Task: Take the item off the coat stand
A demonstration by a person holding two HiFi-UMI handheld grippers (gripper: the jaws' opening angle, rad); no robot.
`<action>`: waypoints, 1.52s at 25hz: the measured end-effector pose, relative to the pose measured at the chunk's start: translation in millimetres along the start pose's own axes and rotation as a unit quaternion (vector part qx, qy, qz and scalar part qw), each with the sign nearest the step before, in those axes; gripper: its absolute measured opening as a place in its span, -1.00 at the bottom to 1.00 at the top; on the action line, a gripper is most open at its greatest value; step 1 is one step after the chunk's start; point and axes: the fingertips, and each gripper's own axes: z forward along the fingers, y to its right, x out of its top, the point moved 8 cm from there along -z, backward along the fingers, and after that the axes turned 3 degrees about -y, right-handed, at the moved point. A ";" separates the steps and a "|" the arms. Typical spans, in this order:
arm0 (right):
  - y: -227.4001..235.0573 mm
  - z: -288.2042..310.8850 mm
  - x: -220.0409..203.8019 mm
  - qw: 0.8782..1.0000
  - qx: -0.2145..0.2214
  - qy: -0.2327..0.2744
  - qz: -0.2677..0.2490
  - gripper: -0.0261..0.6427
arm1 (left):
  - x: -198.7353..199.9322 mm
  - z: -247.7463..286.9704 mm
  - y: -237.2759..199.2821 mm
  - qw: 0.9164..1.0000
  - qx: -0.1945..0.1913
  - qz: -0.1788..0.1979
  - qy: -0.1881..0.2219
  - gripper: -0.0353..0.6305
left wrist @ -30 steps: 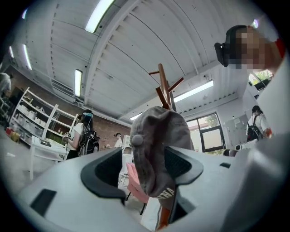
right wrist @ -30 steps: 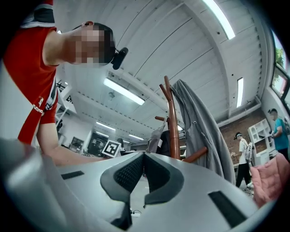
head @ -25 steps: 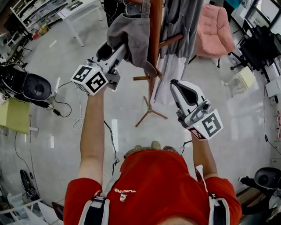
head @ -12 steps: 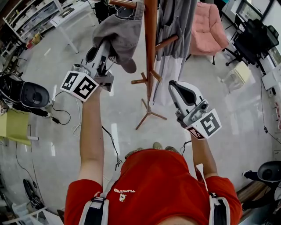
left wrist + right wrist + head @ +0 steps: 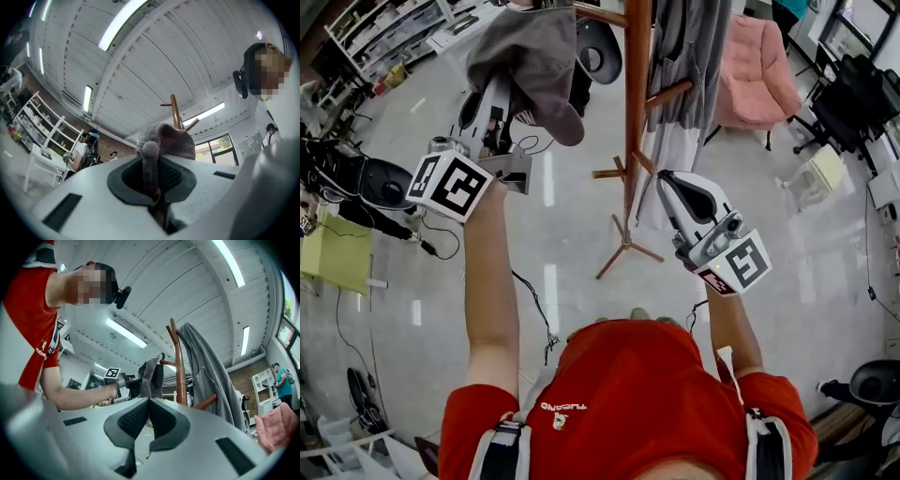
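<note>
A grey fabric item (image 5: 530, 56), cap-like, hangs left of the wooden coat stand (image 5: 636, 122). My left gripper (image 5: 500, 84) is shut on its lower edge; in the left gripper view the grey cloth (image 5: 151, 168) is pinched between the pads, with the stand's top (image 5: 176, 110) behind it. The right gripper view shows the item (image 5: 151, 376) beside a peg end; I cannot tell whether it still touches the peg. My right gripper (image 5: 666, 180) hangs right of the pole, jaws together and empty (image 5: 148, 401).
A long grey coat (image 5: 684, 66) hangs on the stand's right side, also seen in the right gripper view (image 5: 206, 371). A pink chair (image 5: 755, 70) stands behind it. Cables (image 5: 441, 239) and a black device (image 5: 380, 183) lie on the floor at left. Other people stand by shelves (image 5: 86, 150).
My left gripper has moved left and away from the pole, carrying the grey item with it. The right gripper has barely moved.
</note>
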 end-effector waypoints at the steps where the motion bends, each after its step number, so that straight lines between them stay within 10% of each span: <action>1: -1.4 1.9 0.6 1.000 0.005 0.003 0.001 -0.85 | 2.8 -5.9 0.9 1.000 0.010 0.002 0.002 -0.82; 15: -16.6 20.0 2.2 0.998 0.049 0.032 0.015 -0.85 | -31.8 -107.8 34.6 0.996 0.093 -0.009 -0.003 -0.82; 38: -16.6 3.7 0.2 1.000 0.005 0.013 -0.002 -0.85 | -86.1 -141.1 75.3 0.998 0.055 -0.013 -0.022 -0.82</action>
